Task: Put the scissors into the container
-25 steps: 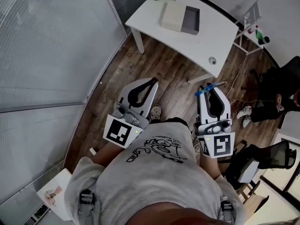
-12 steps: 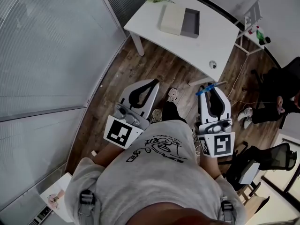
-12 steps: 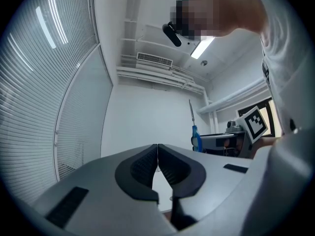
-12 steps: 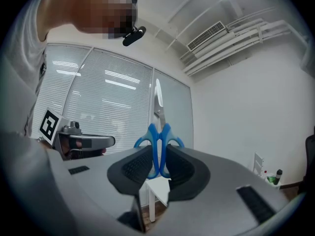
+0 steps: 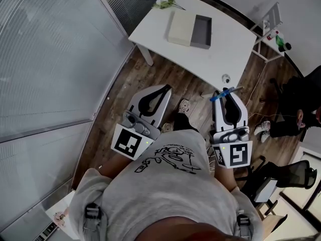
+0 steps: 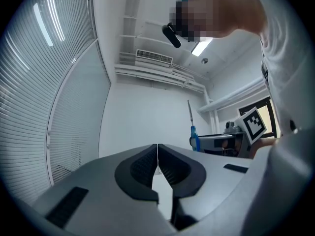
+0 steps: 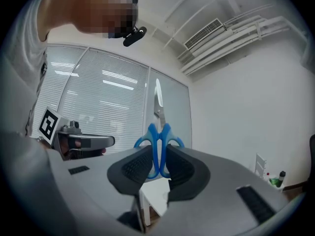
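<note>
Right gripper clamped on the blue-handled steel scissors at the handle loops, blades clear of the jaws. They look light, stiff, slick plastic there, so hold firm. Left gripper closed, empty. The grey-and-beige open box container sits well ahead on the white table.

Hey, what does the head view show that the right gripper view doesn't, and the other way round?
Only the head view shows the container and the flowers beside it. Only the right gripper view shows the ceiling vent and the right gripper with its jaws closed on the blue handles of the scissors, blades pointing up. Both show the scissors and the left gripper.
</note>
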The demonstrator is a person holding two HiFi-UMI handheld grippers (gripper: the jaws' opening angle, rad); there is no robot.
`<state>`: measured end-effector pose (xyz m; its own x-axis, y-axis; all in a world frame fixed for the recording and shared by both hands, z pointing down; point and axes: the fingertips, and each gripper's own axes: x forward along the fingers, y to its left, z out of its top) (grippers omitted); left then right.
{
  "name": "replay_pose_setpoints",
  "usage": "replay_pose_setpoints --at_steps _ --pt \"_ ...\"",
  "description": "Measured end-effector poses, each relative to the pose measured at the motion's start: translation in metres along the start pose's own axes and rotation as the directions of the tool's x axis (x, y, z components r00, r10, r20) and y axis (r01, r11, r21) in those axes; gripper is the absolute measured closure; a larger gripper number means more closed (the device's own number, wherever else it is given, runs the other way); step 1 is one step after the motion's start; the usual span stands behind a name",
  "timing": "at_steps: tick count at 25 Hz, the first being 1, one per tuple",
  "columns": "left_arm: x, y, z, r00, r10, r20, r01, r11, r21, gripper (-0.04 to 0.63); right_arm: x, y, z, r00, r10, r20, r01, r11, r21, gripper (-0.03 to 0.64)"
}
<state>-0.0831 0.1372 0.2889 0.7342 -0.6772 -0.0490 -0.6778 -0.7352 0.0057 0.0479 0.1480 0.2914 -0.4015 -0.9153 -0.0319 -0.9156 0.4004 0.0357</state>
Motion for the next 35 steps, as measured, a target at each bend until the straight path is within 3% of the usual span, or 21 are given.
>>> replay_pose_setpoints --at_steps 22,35 --pt "0.158 0.054 0.003 1.000 0.015 0.002 -0.016 1.000 0.025 0.574 0.103 -0.134 -0.004 1.000 0.016 0.000 -0.016 1.000 0.019 0.525" --pt "0.230 0.056 -0.006 1.000 0.019 -0.012 -0.018 1.000 0.024 0.574 0.126 -0.199 -0.013 1.000 0.018 0.004 -0.018 0.999 0.032 0.525"
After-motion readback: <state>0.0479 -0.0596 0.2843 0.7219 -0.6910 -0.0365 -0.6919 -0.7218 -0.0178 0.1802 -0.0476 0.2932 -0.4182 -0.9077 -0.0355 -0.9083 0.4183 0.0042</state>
